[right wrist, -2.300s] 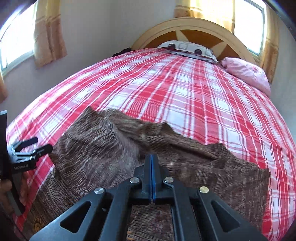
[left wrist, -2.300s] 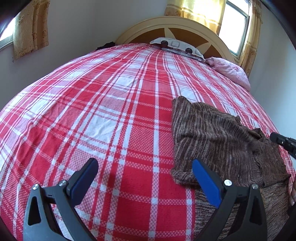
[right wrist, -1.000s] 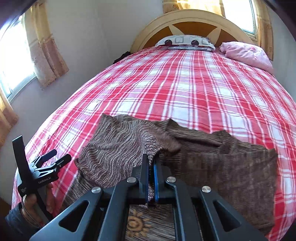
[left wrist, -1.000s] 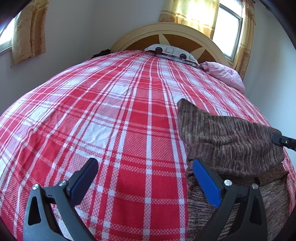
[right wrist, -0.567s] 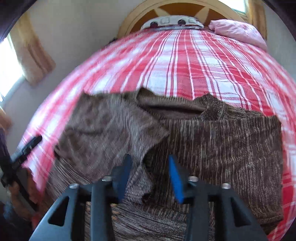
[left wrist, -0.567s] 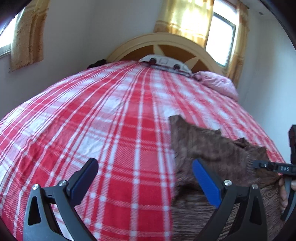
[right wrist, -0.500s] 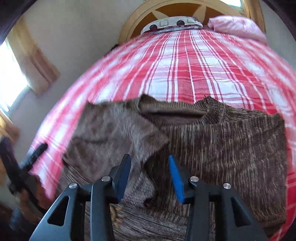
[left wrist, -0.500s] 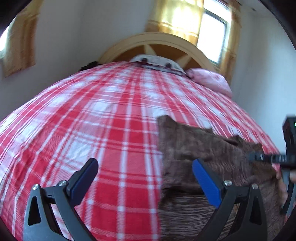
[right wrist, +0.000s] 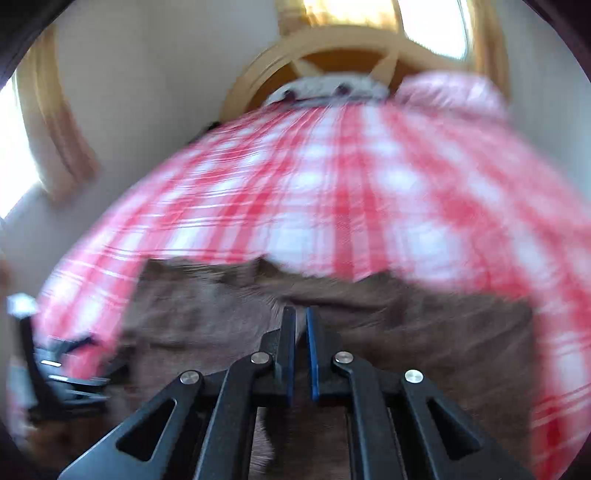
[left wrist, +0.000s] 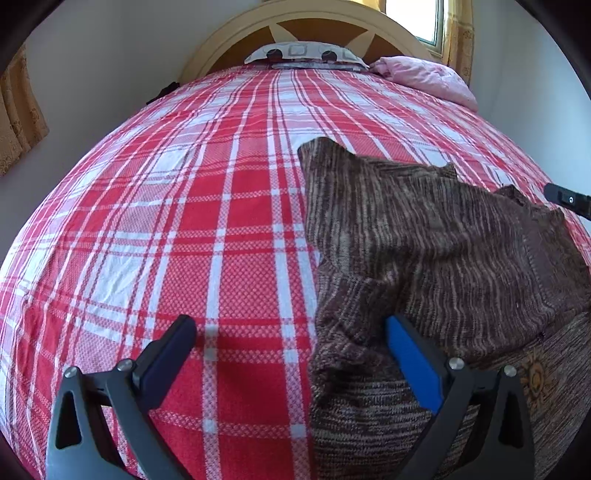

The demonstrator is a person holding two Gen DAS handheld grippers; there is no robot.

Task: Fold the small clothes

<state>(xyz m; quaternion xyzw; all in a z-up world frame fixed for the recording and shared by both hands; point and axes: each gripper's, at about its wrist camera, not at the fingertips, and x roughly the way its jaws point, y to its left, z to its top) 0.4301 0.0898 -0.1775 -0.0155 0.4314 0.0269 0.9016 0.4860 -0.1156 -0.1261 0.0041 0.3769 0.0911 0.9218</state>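
A brown striped knit sweater (left wrist: 424, 236) lies on the red and white plaid bedspread (left wrist: 221, 221), its left sleeve folded in over the body. My left gripper (left wrist: 291, 347) is open and empty just above the sweater's left edge; its right finger (left wrist: 410, 354) is over the knit. The right wrist view is blurred by motion. There my right gripper (right wrist: 301, 325) has its jaws nearly together, a thin gap between the pads, nothing visibly held, above the sweater (right wrist: 406, 332). Its tip also shows in the left wrist view (left wrist: 569, 201).
A wooden headboard (left wrist: 306, 29) with a patterned pillow (left wrist: 306, 53) and a pink pillow (left wrist: 424, 79) stands at the far end. Curtained windows (right wrist: 44, 122) are on the walls. My left gripper shows at the left of the right wrist view (right wrist: 62, 365).
My right gripper let go of the folded sleeve, opened, then closed almost fully and is moving fast. The left gripper stayed open and dropped closer to the sweater's left edge.
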